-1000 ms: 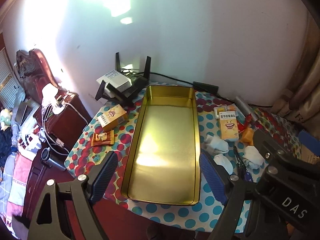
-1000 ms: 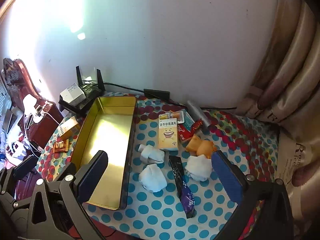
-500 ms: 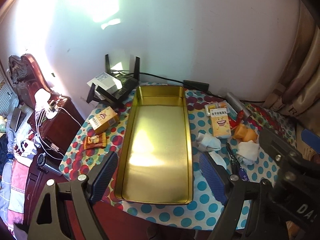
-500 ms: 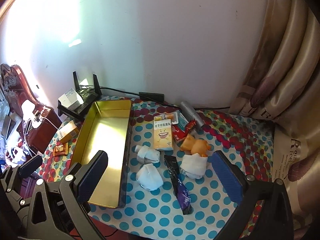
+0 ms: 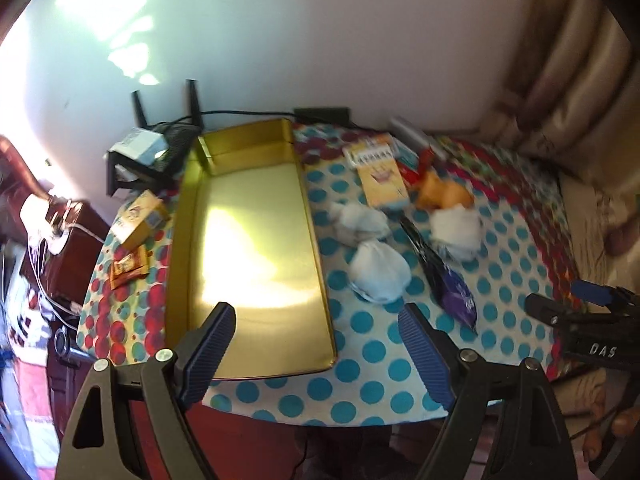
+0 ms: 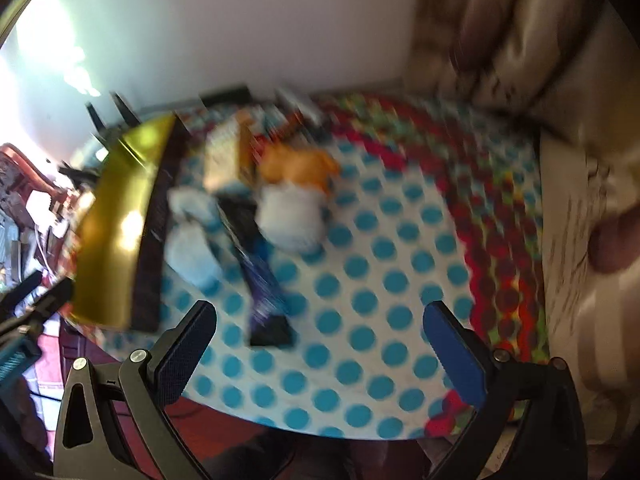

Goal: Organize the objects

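Tray of gold metal, long and rectangular [image 5: 248,248], lies bare, presumably the receptacle. White bundled cloths [image 5: 380,270], yellow carton [image 5: 384,178] and purple sachet [image 5: 452,284] lie at its 3 o'clock. Left gripper [image 5: 316,344] and right gripper [image 6: 320,340] hover spread wide, carrying nothing.

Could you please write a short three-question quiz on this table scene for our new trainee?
1. True or false: the gold tray already holds items.
2. Which lies nearest the tray's right wall: A) white sock bundle, B) orange toy, C) purple packet?
3. Fill in: both the left tool and right tool are ____ and hold nothing.

Key: 1 false; 2 A; 3 open.
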